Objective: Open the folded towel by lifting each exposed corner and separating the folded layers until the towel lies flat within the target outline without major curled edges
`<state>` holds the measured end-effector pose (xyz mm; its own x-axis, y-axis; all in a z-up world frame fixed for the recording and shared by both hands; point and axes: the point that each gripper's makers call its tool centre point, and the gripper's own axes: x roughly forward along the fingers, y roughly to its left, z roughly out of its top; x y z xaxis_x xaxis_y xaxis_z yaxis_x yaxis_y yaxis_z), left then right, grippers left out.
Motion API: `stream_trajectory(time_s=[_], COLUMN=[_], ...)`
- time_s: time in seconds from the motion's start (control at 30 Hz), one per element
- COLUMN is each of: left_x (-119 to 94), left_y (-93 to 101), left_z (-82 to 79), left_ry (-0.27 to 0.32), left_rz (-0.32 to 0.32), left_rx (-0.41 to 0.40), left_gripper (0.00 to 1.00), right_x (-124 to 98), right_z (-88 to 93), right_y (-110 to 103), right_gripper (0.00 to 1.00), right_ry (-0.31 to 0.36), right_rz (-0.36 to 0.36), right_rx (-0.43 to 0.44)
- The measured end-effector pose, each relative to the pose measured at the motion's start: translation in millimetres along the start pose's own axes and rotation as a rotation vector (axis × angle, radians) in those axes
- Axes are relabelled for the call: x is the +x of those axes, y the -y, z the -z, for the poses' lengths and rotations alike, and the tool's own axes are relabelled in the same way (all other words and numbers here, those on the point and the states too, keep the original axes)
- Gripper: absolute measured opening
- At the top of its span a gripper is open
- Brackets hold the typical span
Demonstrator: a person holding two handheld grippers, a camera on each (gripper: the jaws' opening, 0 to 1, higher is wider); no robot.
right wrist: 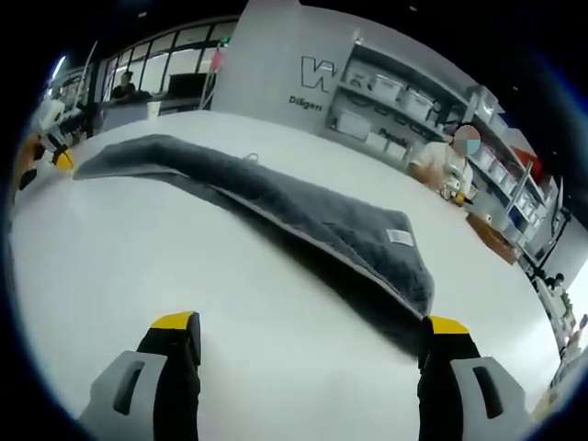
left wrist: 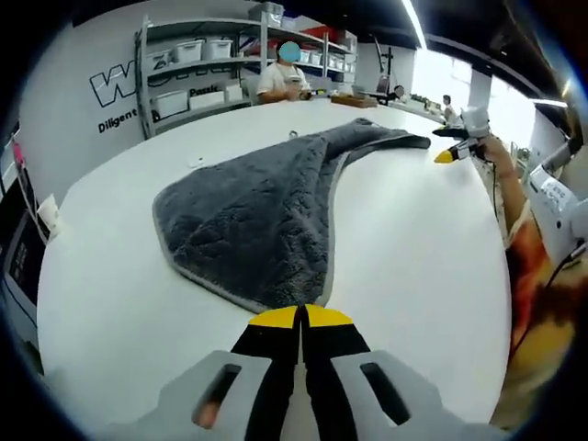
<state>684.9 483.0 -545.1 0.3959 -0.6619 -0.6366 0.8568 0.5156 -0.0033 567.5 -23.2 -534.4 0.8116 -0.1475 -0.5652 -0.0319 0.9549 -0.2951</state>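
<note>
A grey fleece towel (left wrist: 266, 211) lies folded on the round white table (left wrist: 413, 276), narrowing to a twisted end at the far right. My left gripper (left wrist: 300, 317) is shut right at its near corner, and the cloth fans out from the yellow tips. In the right gripper view the towel (right wrist: 303, 216) runs as a long folded band with a white label (right wrist: 400, 237). My right gripper (right wrist: 310, 323) stands wide open just short of its near end. The right gripper (left wrist: 447, 154) also shows beside the towel's far end. The left gripper (right wrist: 60, 158) sits at the band's other end.
A person (left wrist: 283, 78) sits at the table's far side in front of metal shelves (left wrist: 197, 64) with white bins. A wooden box (left wrist: 354, 101) rests near the far edge. A small white scrap (left wrist: 197, 163) lies left of the towel.
</note>
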Motion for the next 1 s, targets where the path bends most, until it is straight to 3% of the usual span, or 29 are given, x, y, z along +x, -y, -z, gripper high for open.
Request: stream_trajectory(time_s=[0.2, 0.3, 0.53, 0.67, 0.77, 1.0], left_x=[10, 18, 38, 38, 38, 37], left_y=[2.4, 5.0, 2.1, 2.4, -3.1, 0.8], left_z=[-13.4, -14.6, -9.4, -11.6, -11.5, -10.6], left_ry=[0.051, 0.043, -0.004, 0.009, 0.015, 0.017], left_rz=[0.036, 0.045, 0.025, 0.024, -0.005, -0.007], left_rx=[0.006, 0.021, 0.018, 0.004, -0.010, -0.001], left_gripper=[0.03, 0.14, 0.13, 0.11, 0.03, 0.01], right_x=[-1, -2, -3, -6, -8, -9], right_z=[0.8, 1.8, 5.3, 7.3, 6.9, 4.6], right_y=[-1, -1, -1, 0, 4, 2], right_gripper=[0.99, 0.99, 0.99, 0.99, 0.99, 0.99], right_ry=[-0.002, -0.005, -0.018, -0.028, -0.028, -0.026], right_rz=[-0.003, -0.003, -0.006, -0.002, 0.009, 0.010], right_rx=[-0.004, -0.006, -0.008, -0.014, -0.010, -0.015])
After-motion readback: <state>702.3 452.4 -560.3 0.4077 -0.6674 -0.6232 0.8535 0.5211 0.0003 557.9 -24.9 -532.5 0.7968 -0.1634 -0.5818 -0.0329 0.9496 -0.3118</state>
